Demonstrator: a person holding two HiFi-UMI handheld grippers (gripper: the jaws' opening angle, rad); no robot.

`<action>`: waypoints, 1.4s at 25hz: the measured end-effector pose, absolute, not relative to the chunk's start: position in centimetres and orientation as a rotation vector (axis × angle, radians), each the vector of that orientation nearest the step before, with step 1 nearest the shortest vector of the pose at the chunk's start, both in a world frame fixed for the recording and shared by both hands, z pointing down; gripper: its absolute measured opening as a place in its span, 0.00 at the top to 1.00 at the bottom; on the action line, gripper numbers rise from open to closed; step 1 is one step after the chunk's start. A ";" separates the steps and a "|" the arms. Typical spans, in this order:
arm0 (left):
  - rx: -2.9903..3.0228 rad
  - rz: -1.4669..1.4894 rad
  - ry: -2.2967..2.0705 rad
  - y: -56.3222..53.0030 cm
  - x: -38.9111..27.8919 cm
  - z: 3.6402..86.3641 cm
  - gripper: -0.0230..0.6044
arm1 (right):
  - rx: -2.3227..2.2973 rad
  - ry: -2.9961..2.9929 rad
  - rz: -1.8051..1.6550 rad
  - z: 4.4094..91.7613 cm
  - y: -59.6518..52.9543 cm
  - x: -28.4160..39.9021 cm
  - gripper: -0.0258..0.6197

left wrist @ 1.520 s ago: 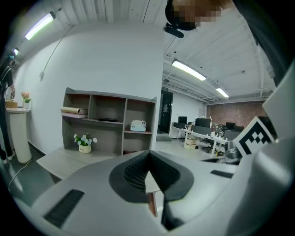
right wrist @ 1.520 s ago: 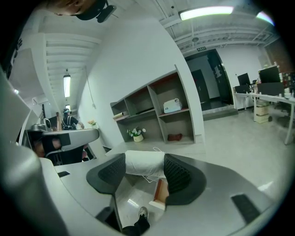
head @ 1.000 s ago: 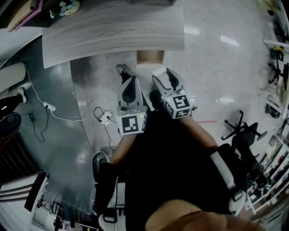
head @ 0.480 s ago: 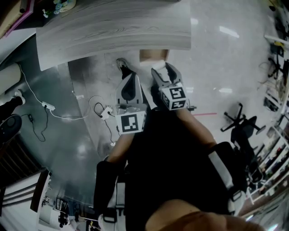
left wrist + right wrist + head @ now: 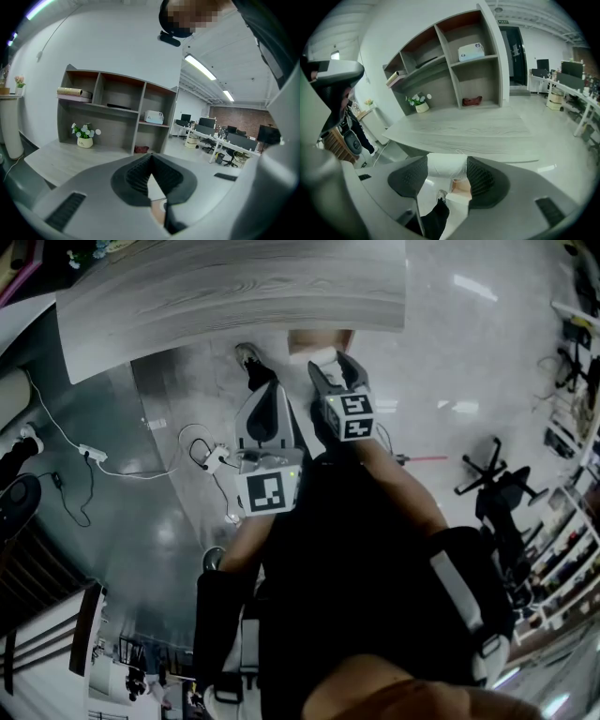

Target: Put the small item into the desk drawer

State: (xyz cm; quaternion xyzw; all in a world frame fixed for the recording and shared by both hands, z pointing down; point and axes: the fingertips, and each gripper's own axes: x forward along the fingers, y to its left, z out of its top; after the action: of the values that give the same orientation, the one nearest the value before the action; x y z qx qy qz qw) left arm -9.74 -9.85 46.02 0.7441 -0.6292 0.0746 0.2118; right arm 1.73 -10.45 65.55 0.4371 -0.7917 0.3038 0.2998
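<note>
Grey desk (image 5: 459,126) ahead, drawer (image 5: 457,196) seemingly out under its near edge. Left gripper (image 5: 151,157) pinched shut, right gripper (image 5: 446,161) gaping, both empty. No sure item (maybe the red thing (image 5: 471,101) far back): risk of bumping the jutting drawer while reaching over

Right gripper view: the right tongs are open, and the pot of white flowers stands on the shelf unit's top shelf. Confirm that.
One detail is wrong. The right tongs are open, but the pot of white flowers stands on the desk top, in the lower left bay of the shelf unit, not on its top shelf. The right gripper view shows this.
</note>
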 end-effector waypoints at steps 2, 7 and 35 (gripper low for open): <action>2.067 0.212 -1.742 -9.9 -9.8 46.4 0.97 | 1.160 -2.068 0.815 67.3 -10.4 2.0 0.56; 2.053 0.208 -1.732 -10.3 -10.1 47.4 0.97 | 1.153 -1.971 0.879 71.2 -10.1 2.3 0.56; 1.986 0.236 -1.676 -9.8 -10.8 52.0 0.97 | 1.084 -1.677 0.949 89.2 -8.9 2.2 0.56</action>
State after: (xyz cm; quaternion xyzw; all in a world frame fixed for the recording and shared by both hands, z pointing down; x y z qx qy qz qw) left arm -10.81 -9.77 52.01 0.7344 -0.6196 0.0873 0.2631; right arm 2.17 -8.94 89.15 0.4381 -0.6780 0.3835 0.4488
